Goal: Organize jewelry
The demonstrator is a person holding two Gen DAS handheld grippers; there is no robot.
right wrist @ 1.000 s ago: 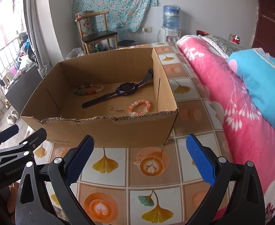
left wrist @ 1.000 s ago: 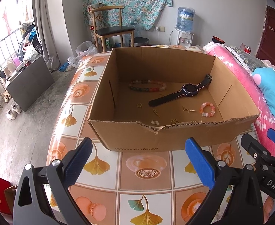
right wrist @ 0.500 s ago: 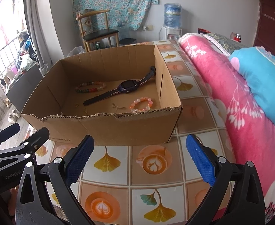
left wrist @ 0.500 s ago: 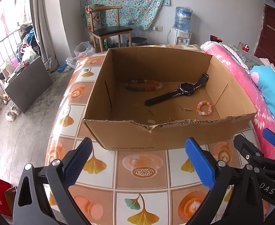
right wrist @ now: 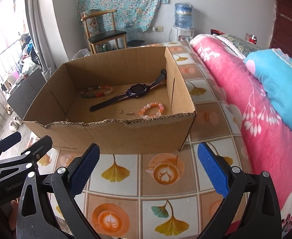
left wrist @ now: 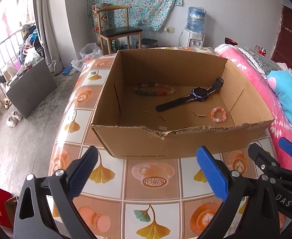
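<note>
Left wrist view: watch (left wrist: 193, 97), bead strand (left wrist: 154, 90), pink bracelet (left wrist: 218, 115) (plus tiny gold bits) lie in the box (left wrist: 146, 145). Both grippers (left wrist: 146, 176) (right wrist: 148, 169) hover before it, fingers apart, empty; sorted or awaiting sorting, unclear.

Dark watch (left wrist: 191, 98) flat between multicoloured bead bracelet (left wrist: 154, 90) and pink bead bracelet (left wrist: 218, 115), inside open cardboard box (left wrist: 138, 142).

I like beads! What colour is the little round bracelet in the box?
The small bracelet is pink, orange and white, clearest in the right wrist view.
</note>
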